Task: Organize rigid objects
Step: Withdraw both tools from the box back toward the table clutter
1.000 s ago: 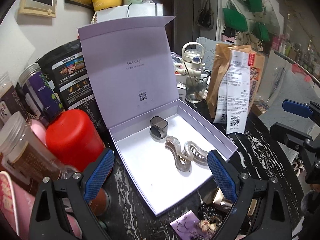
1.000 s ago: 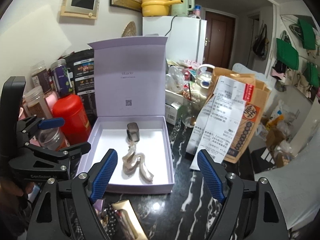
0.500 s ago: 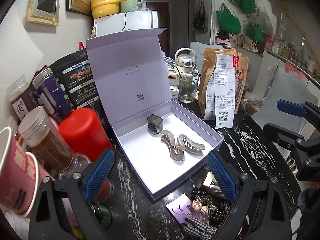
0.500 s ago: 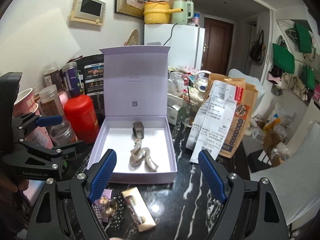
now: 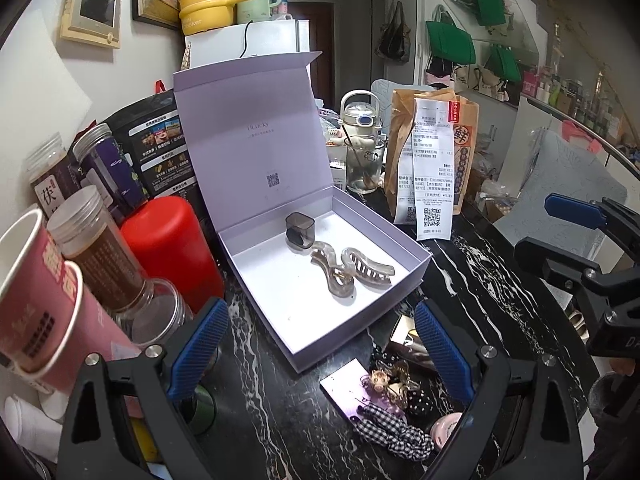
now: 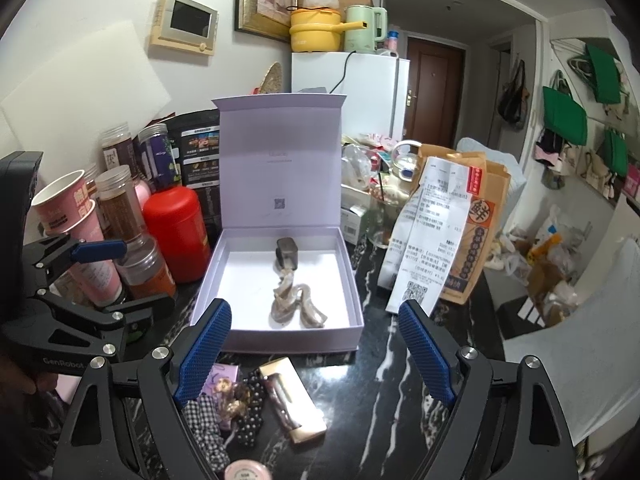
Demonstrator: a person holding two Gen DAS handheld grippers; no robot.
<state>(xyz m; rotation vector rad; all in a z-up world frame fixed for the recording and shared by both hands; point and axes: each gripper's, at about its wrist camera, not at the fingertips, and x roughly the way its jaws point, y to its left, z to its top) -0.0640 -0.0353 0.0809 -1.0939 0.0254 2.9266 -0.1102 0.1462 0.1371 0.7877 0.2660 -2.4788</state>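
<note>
A lilac box (image 5: 256,240) sits open at the centre of both views on a black marble table (image 5: 472,280), its lid upright behind it. Inside lie a small smoky grey clip (image 5: 300,230) toward the back and a large beige wavy claw clip (image 5: 344,272) just in front of it. The left gripper (image 5: 320,340) at the bottom of its frame stands wide with nothing between its blue pads. The right gripper (image 6: 316,344) is likewise wide and empty. Below the box, near the bottom edge, lie a gold barrette (image 6: 292,404) and a checked bow (image 6: 208,428). A red canister (image 6: 176,232) stands left of the box
</note>
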